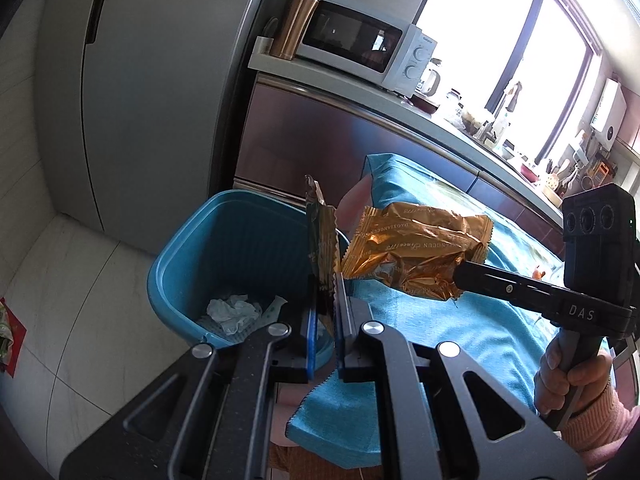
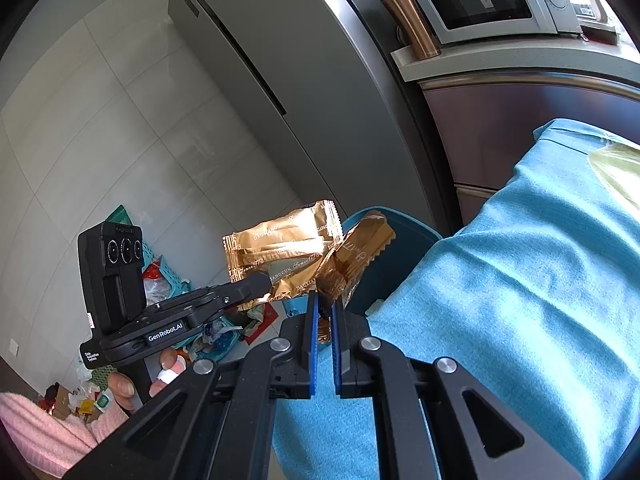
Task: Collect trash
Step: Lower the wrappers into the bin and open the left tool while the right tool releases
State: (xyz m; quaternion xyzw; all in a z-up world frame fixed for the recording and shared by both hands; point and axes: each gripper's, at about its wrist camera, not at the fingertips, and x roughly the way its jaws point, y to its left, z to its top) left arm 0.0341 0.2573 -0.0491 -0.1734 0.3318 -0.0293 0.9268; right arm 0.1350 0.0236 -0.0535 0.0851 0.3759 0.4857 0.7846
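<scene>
Wrappers, two gold: left gripper (image 1: 325,280) one, right gripper (image 2: 325,305) one.

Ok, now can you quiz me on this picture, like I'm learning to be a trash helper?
1. True or false: the blue bin has nothing in it.
2. What is pinched in the left gripper's jaws? A) a spoon B) a gold wrapper C) a sock
3. Fill the gap: next to the microwave stands a copper ____.

Key
1. False: a crumpled tissue lies at the bottom.
2. B
3. mug
</scene>
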